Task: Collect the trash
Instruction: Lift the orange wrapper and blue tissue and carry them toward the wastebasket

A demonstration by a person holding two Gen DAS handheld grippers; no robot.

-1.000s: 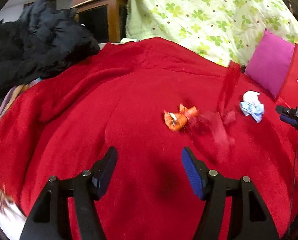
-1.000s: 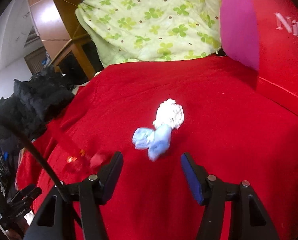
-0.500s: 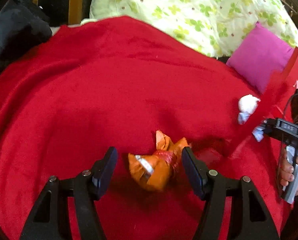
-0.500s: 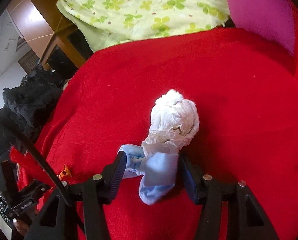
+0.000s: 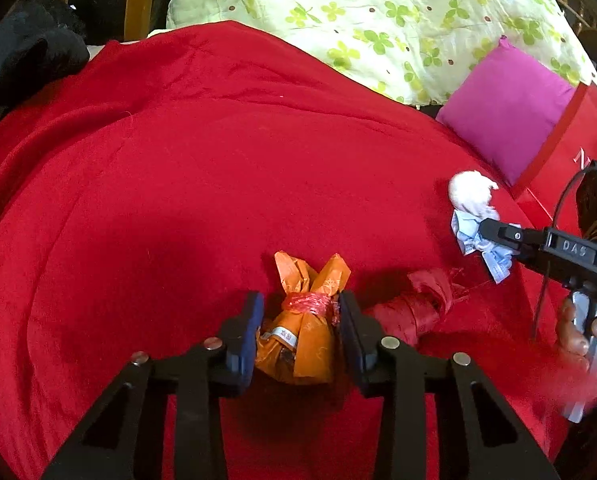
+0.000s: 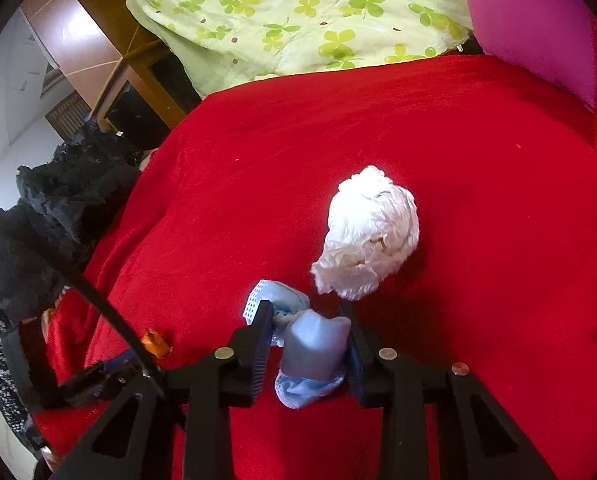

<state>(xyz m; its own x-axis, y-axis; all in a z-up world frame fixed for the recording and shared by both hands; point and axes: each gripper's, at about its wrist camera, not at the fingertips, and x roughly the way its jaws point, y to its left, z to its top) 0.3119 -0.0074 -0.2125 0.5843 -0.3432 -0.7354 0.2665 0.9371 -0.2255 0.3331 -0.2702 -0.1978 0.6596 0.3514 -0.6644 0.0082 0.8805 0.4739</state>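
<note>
Both my tongs on trash on the red blanket (image 5: 178, 200).
Left view: my left gripper (image 5: 300, 330) is closing, pads pressing the orange bag (image 5: 302, 340). Right view: my right gripper (image 6: 306, 344) clamps the blue wad (image 6: 312, 354), white tissue ball (image 6: 372, 236) just beyond.
</note>
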